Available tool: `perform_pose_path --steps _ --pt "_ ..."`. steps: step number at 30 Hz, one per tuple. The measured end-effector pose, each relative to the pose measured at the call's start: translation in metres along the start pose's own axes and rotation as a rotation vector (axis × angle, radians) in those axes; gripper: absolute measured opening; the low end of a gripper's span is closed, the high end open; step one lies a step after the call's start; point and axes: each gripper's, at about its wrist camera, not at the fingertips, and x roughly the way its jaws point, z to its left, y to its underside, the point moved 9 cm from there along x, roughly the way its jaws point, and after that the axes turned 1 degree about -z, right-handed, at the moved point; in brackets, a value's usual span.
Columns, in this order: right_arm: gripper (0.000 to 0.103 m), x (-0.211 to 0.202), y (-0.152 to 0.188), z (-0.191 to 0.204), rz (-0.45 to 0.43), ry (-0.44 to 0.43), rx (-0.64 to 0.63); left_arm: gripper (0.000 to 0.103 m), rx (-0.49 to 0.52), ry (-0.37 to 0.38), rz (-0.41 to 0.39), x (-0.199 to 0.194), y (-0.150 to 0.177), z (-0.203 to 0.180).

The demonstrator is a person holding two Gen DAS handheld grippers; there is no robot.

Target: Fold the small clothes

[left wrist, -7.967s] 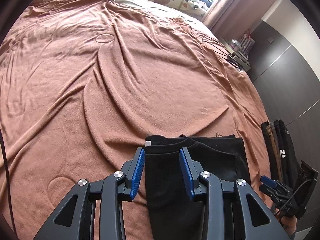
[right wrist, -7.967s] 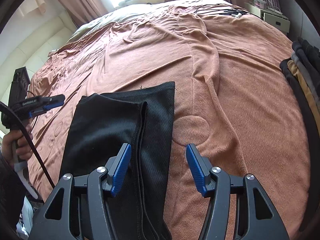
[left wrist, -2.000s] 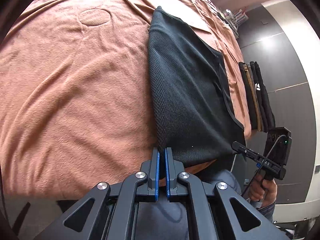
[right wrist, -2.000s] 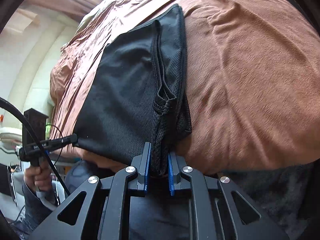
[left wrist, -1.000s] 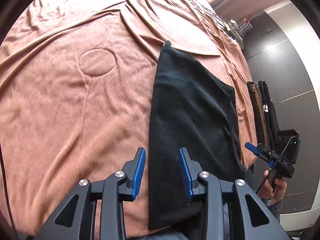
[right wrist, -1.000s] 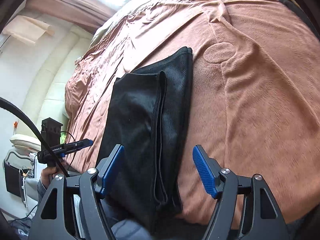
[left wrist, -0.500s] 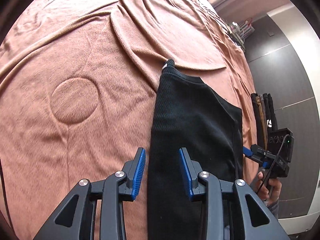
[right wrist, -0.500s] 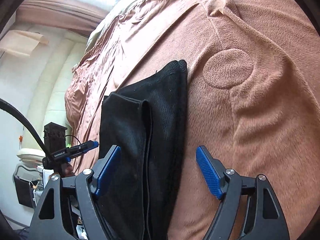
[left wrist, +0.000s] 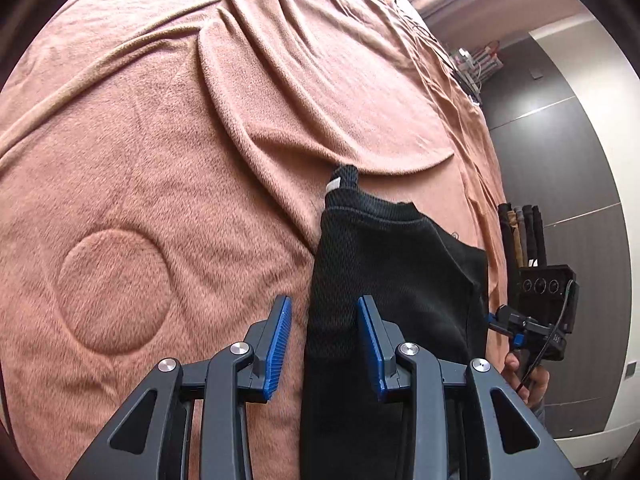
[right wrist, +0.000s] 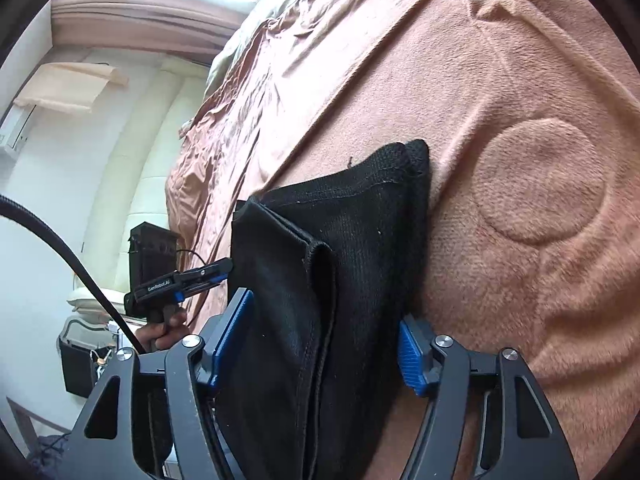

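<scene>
Both grippers, left [left wrist: 324, 344] and right [right wrist: 326, 346], are now hanging spread over the garment [left wrist: 384, 276] after pinching its near edge two seconds ago; I am judging that fold laid. It is lying flat on the blanket [left wrist: 160, 160], open room beyond.

Bright daylight from the far window — sharp, fisheye-warped, dark-vignetted edges.
</scene>
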Motion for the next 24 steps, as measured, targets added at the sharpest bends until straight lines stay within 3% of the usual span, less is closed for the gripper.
perform_pose_path --steps 3,8,14,19,22,24 --pt "0.064 0.003 -0.004 0.001 0.013 -0.01 -0.017 0.036 -0.005 0.016 -0.003 0.003 -0.006 -0.002" --pt "0.048 0.01 -0.01 -0.003 0.036 0.023 -0.039 0.036 -0.002 0.061 -0.003 0.013 -0.018 -0.008" --pt "0.037 0.01 -0.014 0.002 0.037 0.054 -0.07 0.032 0.002 0.083 -0.006 0.022 -0.031 -0.012" --pt "0.034 0.013 -0.01 0.011 0.025 0.081 -0.126 0.028 0.01 0.078 -0.009 0.023 -0.033 -0.011" --pt "0.012 0.02 -0.008 0.013 0.032 0.154 -0.169 0.019 0.018 0.05 -0.014 0.023 -0.032 -0.01" --pt "0.009 0.022 -0.007 0.02 0.029 0.185 -0.201 0.014 0.026 0.038 -0.021 0.021 -0.032 -0.012"
